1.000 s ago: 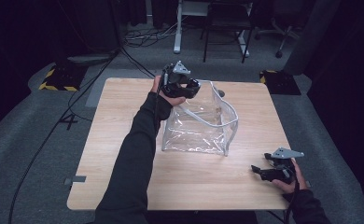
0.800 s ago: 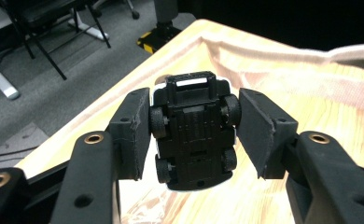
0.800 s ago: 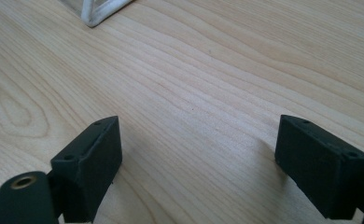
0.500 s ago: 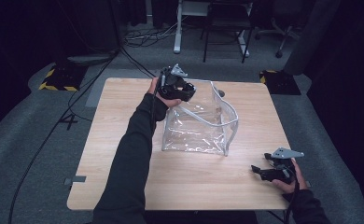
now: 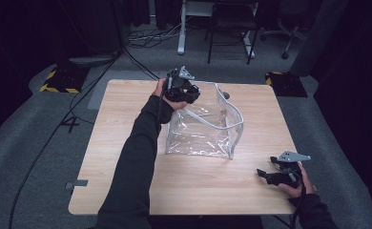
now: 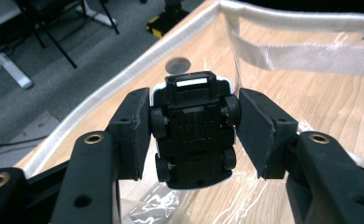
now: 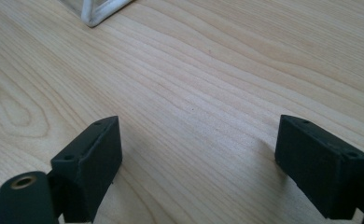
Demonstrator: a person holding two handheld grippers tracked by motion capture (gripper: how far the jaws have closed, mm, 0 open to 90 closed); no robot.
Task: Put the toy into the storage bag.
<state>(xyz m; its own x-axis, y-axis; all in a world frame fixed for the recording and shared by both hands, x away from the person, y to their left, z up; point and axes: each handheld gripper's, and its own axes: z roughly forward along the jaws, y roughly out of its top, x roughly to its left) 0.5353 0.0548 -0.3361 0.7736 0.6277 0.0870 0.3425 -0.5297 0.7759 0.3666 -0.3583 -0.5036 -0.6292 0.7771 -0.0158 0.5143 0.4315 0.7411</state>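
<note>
The left tongs (image 6: pixel 193 135) clamped an upturned toy car (image 6: pixel 194 135) over the clear bag's (image 5: pixel 208 129) rim; the right tongs (image 7: pixel 199 163) gaped empty above the worktop (image 7: pixel 208 70).

Black toy car (image 6: pixel 195 128), underside showing, held over the clear white-trimmed bag (image 5: pixel 205 129); bag upright mid-table.

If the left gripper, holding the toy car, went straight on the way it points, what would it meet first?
Probably the inside of the clear bag: the left gripper, shut on the toy car, points down into the bag's open top, toward its floor on the table. Depth is unclear.
</note>
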